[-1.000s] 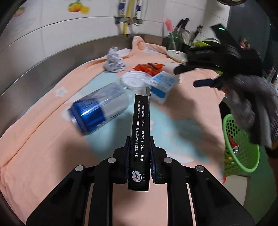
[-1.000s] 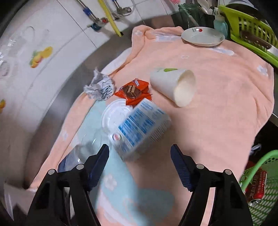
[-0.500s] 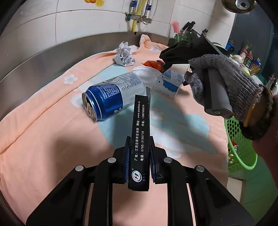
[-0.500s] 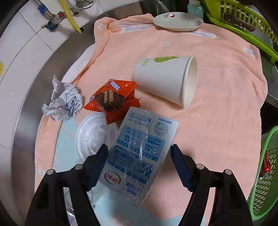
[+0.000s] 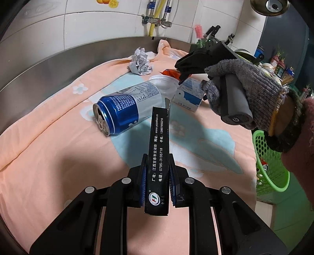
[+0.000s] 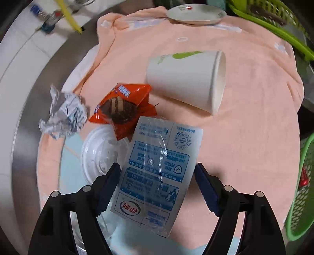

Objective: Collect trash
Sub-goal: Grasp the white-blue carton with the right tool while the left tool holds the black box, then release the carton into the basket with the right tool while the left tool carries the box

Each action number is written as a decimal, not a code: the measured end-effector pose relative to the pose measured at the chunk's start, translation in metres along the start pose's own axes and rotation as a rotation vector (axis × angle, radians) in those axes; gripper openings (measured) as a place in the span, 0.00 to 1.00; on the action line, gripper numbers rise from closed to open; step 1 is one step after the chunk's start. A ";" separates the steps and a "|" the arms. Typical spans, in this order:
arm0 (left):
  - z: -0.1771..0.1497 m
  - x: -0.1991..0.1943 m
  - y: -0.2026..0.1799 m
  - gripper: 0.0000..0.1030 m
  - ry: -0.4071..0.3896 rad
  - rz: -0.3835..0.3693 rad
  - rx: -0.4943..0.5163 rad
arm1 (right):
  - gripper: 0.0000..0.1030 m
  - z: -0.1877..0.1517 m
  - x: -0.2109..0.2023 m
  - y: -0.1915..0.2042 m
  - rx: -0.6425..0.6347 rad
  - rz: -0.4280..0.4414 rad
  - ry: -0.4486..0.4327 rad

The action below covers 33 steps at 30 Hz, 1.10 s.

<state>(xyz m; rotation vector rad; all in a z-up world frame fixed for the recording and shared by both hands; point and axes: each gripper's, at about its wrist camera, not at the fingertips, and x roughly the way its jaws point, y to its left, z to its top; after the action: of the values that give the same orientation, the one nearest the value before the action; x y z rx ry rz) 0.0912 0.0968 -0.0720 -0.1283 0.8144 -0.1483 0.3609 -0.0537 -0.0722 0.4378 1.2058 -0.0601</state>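
Note:
My left gripper (image 5: 157, 176) is shut on a long black box (image 5: 158, 157) and holds it above the peach towel (image 5: 49, 157). A blue and silver can (image 5: 125, 109) lies on its side just beyond it. My right gripper (image 6: 157, 186) is open, its jaws on either side of a blue and white milk carton (image 6: 157, 176) that lies on the towel; it also shows in the left wrist view (image 5: 188, 64) over the carton (image 5: 189, 96). A green basket (image 5: 272, 162) stands at the right, below the counter.
A crumpled paper ball (image 6: 62, 113), an orange snack wrapper (image 6: 123, 106), a clear plastic lid (image 6: 100, 153) and a tipped white paper cup (image 6: 188, 80) lie on the towel. A plate (image 6: 194, 13) and a green rack (image 6: 274, 21) stand behind. A steel rim (image 5: 39, 68) borders the left.
My right gripper has come down closer over the milk carton, which now lies between its open jaws. My left gripper still holds the black box, shifted slightly nearer the can.

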 end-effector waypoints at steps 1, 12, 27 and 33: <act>0.000 0.000 0.001 0.18 0.001 0.005 -0.002 | 0.71 -0.001 0.000 -0.001 -0.005 0.011 0.004; 0.005 -0.009 -0.008 0.18 -0.023 -0.003 0.005 | 0.69 -0.030 -0.043 -0.051 -0.069 0.202 -0.043; 0.019 0.003 -0.103 0.18 -0.020 -0.157 0.119 | 0.69 -0.088 -0.157 -0.263 -0.152 0.150 -0.245; 0.016 0.014 -0.152 0.18 0.009 -0.216 0.174 | 0.69 -0.091 -0.137 -0.360 -0.064 0.032 -0.190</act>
<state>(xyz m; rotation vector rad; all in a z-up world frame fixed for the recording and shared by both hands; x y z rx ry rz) 0.0996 -0.0541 -0.0455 -0.0512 0.7922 -0.4226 0.1311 -0.3764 -0.0793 0.3861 1.0108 -0.0347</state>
